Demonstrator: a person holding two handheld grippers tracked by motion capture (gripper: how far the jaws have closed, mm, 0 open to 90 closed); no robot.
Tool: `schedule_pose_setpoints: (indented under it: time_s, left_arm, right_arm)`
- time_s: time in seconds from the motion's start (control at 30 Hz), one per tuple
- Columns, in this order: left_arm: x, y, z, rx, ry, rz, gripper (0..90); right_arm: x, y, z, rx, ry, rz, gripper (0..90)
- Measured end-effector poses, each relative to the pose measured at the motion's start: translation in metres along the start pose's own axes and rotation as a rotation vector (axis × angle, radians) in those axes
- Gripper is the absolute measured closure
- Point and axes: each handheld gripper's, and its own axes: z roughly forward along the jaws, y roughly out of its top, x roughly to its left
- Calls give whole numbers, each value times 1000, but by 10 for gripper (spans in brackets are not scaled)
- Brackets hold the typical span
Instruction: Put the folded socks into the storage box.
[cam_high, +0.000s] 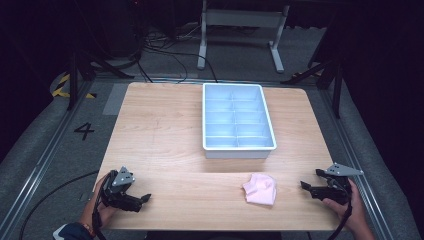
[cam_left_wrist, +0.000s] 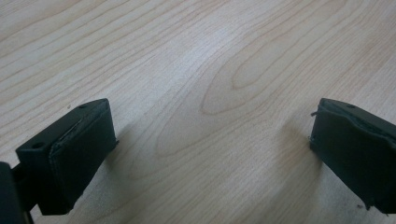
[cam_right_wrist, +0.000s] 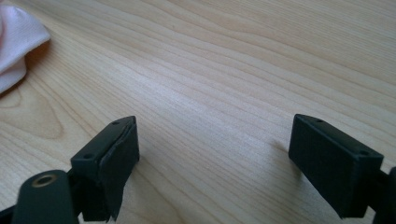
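The wooden table (cam_high: 165, 130) spreads out ahead of both my hands, pale grain running across it, with dark floor and cables beyond its far edge. Forward of my grippers, toward the far side and a little nearer my right hand than my left, sits the light blue tray (cam_high: 239, 151), divided into two columns of compartments; I can see nothing in any of them.

Closer in, just inward of my right gripper (cam_high: 306, 185) and near the table's front edge, lies a crumpled pink cloth (cam_high: 261, 189). In the right gripper view it shows up at the upper left, ahead of my left-hand jaw and apart from it (cam_right_wrist: 14, 42). My right gripper's jaws stand wide apart with only bare wood between them, low over the tabletop.

My left gripper (cam_high: 146, 198) sits at the front left corner of the table, well apart from the cloth. Its jaws are likewise spread wide, nothing between them, hovering close to the wood (cam_left_wrist: 210, 93).
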Motion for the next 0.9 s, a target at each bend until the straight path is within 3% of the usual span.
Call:
schedule_pose_setpoints:
  time_s: [0.9]
  left_arm:
    - [0, 0, 0, 1, 1, -7, 0]
  right_arm:
    - [-1, 0, 0, 1, 9, -8, 164]
